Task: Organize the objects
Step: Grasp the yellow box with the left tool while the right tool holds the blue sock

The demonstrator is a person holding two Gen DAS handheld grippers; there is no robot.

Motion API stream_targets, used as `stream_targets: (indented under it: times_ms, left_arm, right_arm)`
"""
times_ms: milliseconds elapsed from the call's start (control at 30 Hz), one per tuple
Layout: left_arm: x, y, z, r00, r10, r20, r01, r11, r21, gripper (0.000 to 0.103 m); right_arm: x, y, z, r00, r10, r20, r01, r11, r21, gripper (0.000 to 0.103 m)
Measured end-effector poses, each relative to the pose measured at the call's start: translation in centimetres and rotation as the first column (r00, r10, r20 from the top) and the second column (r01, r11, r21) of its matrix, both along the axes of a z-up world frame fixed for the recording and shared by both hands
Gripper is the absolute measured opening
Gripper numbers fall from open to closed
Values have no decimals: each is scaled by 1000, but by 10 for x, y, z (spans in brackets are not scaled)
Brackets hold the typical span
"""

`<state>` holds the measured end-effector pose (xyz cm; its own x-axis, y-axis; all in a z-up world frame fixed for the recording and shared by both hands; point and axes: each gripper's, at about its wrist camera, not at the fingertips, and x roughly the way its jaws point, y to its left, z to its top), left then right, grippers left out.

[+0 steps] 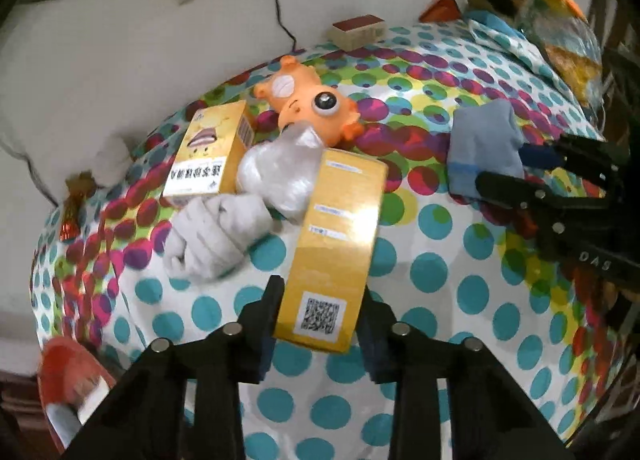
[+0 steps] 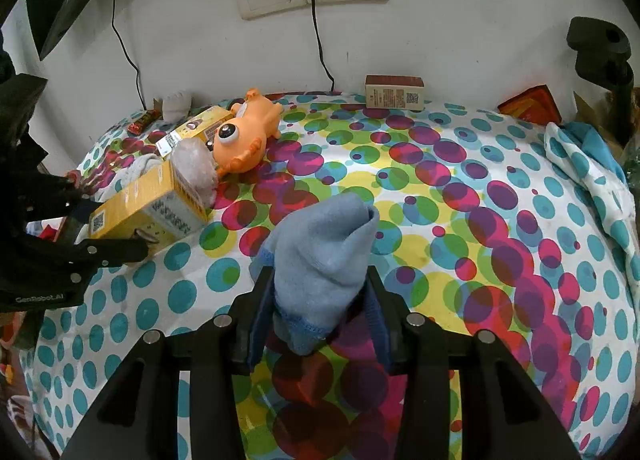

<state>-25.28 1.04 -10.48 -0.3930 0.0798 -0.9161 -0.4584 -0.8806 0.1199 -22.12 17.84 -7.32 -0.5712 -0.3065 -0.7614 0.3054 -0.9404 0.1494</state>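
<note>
While the yellow box (image 1: pixel 334 244) lies flat on the spotted tabletop (image 1: pixel 440 300), its long axis runs straight away from the left tool (image 1: pixel 320 320), from the lower centre of the left wrist view up toward the middle. The end with the square code sits between the two black fingers (image 1: pixel 268 316), which stand against its long side faces, so the left tool looks closed on the box across its narrow width. The far end of the box touches a clear plastic bag (image 1: pixel 276 176), and a grey cloth bundle (image 1: pixel 216 236) lies just beside its left edge. Beyond these, in the upper left of the same view, a second yellow box (image 1: pixel 212 152) and an orange toy animal (image 1: pixel 304 100) crowd together.

Because the grip is at one end only, the box would likely swing or droop at its far end when lifted, and pulling it back toward the tool, along its own length, looks the cleanest way to free it from the bag without dragging the neighbours.

In the right wrist view, the right tool (image 2: pixel 320 312) is clamped on a blue sock (image 2: pixel 324 256), whose bunched body rises from between the fingers at lower centre. The yellow box sits well off to the left of that view, so the left hand is plainly the nearer one. A small brown box (image 2: pixel 394 92) stands apart by the wall at upper centre.
</note>
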Motion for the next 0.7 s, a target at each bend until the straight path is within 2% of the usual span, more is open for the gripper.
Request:
stream_targets:
  times_ms: [133,267,367,533,700]
  left_arm:
    - [14,-5,2,994,103,-30,-102,994,49,32]
    - [31,-9,1,986,164,-11,-161,978,129,32]
    - [44,-9,1,979,204,-12,-201,970,140,29]
    - [67,-18,7,955,297,-20,-287,937,200,29]
    - [86,-20,10,952,303,-51,-291,942,170,29]
  right_arm:
    - [0,-1,0,1000,-1,-1,1,1000,9,40]
    - [0,-3,0,1000,-2,-2,2,1000,15,40]
    - [0,-4,0,1000,-2,-4,2,1000,24,40]
    - [2,-8,0,1000,2,-9,-2,999,33,34]
    - [5,-15,2,999,12,-30,-9,997,74,32]
